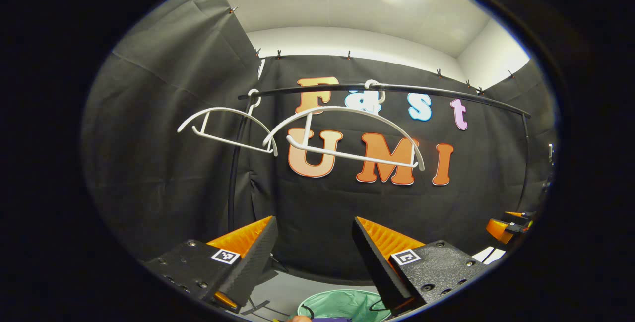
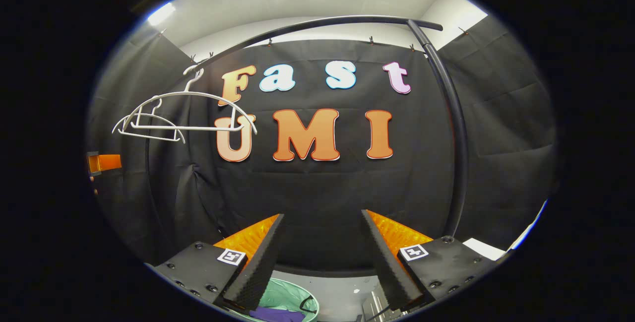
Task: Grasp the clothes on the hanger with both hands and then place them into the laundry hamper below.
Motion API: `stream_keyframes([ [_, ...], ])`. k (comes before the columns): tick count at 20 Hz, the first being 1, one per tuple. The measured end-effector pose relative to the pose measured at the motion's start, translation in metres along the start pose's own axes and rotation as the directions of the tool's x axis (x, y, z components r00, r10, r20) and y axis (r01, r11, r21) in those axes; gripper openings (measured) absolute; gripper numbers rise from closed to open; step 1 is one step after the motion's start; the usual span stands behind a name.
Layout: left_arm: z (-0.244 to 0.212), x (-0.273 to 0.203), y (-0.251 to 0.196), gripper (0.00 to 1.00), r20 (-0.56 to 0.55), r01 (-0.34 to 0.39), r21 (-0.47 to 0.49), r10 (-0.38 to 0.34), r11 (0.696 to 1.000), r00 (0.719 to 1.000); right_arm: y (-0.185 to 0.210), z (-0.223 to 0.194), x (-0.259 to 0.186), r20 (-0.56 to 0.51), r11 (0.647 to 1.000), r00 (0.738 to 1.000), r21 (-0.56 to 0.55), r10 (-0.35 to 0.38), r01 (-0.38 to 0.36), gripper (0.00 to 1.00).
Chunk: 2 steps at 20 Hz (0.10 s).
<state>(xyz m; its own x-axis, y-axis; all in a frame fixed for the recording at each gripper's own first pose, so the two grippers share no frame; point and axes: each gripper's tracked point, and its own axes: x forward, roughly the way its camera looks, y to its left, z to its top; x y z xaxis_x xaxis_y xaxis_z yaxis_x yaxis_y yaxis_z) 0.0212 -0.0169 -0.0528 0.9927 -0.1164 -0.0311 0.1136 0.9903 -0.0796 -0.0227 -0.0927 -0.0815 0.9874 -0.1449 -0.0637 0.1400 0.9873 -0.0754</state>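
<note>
Black cloth walls the booth, and a rail [image 1: 446, 95] runs across it with two bare hangers [image 1: 347, 136] hooked on. We hold both grippers level, facing the wall. The left gripper [image 1: 313, 257] has its fingers spread with nothing between them – the right gripper [image 2: 322, 257] the same. Below the fingers sits the hamper [image 2: 285, 294], and a purple garment [image 2: 275, 315] lies inside it – so we judge the clothes already dropped in

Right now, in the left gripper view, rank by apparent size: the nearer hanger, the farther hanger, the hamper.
1. Nearer hanger, widest.
2. Farther hanger, smaller, though partly from distance.
3. Hamper: smallest as seen, but cut off at the bottom edge, so its rank is unsure.
</note>
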Motion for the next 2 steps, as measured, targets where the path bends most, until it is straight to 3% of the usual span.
stream_keyframes([
  [2,-0.0011,0.0005,-0.0006,0.96,-0.006,0.001,-0.006,-0.001,1.0,1.0,-0.0005,-0.0012,-0.0011,-0.002,1.0,1.0,-0.002,-0.002,0.002,0.89],
])
